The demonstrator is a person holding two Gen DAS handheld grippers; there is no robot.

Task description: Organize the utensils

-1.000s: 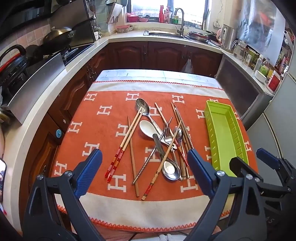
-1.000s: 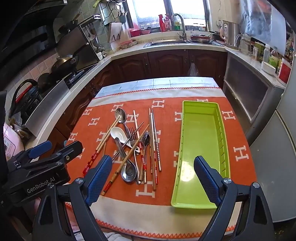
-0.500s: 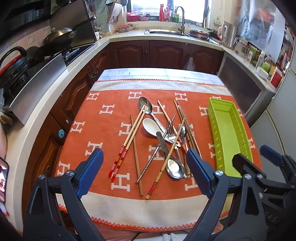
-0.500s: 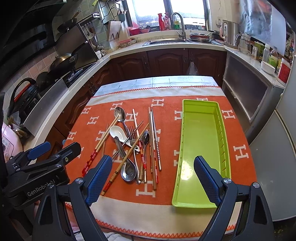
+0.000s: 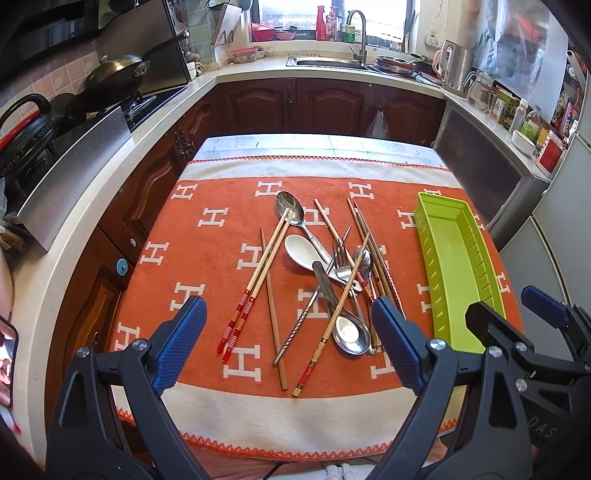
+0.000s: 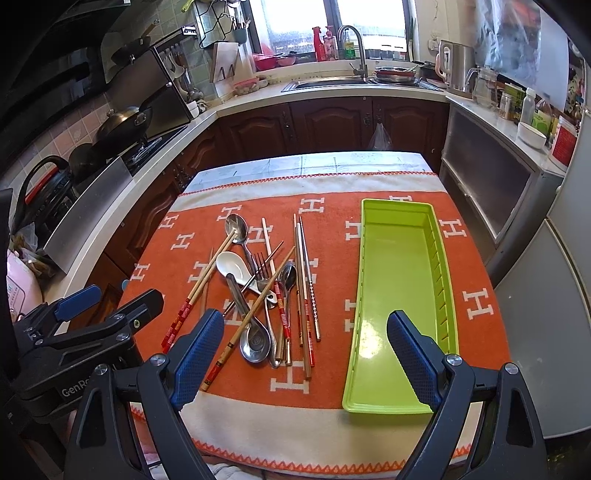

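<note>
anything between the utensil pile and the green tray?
Nothing. In the right wrist view, only a bare strip of orange cloth separates the utensil pile from the green tray; the tray holds nothing.

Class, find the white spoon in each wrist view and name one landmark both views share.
Left wrist view: the white spoon lies centre frame in the utensil pile, bowl toward the left, green tray far to its right.
Right wrist view: the white spoon lies left of centre, the green tray to its right.
Shared landmark: the sink faucet at the window.
</note>
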